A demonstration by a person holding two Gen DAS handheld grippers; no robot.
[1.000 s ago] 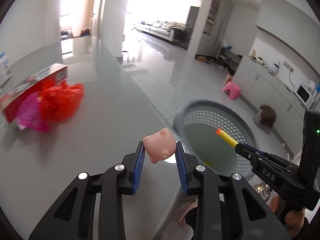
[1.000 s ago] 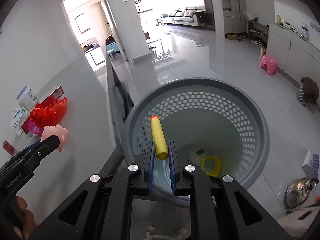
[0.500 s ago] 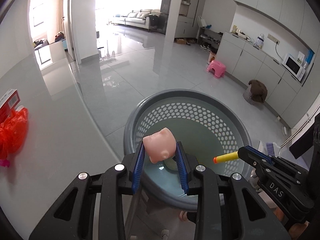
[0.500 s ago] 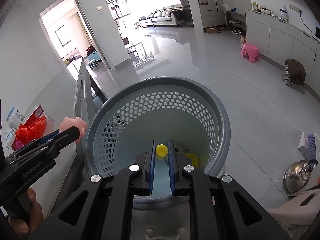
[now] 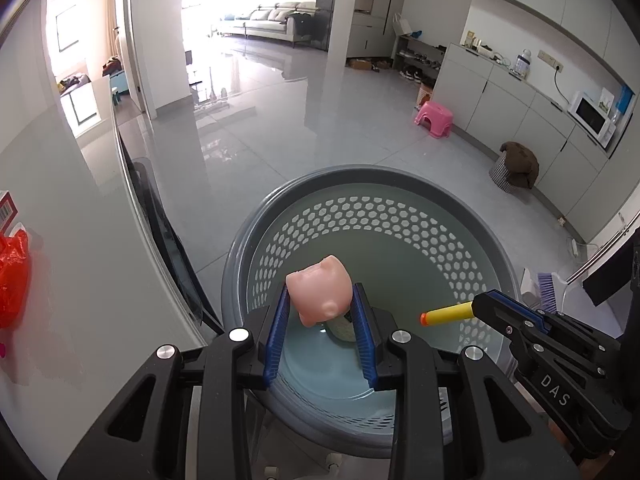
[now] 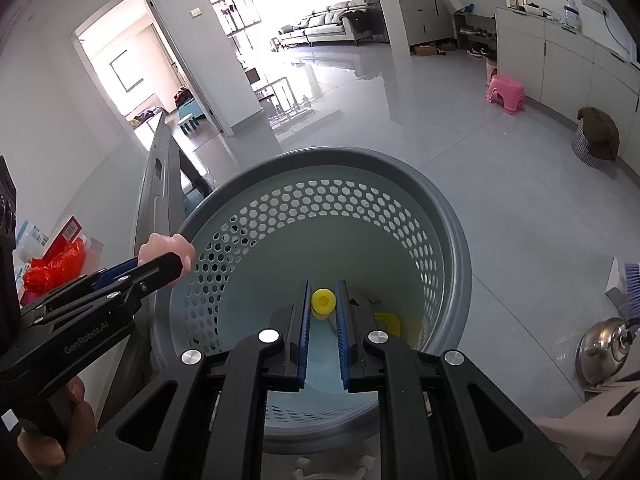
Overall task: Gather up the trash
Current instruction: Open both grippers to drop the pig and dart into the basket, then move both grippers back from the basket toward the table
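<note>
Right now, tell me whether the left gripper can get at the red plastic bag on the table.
Probably not: the left gripper is shut on the pink pig toy over the gray basket; the red plastic bag lies off to its left.

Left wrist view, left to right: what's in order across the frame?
Red plastic bag → pink pig-shaped toy held in the left tongs → yellow foam dart with orange tip → right tongs → white microwave.

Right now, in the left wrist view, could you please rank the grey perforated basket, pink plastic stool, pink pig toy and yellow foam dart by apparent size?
1. Grey perforated basket.
2. Pink pig toy, enlarged by nearness.
3. Pink plastic stool and yellow foam dart: too alike to rank.
</note>
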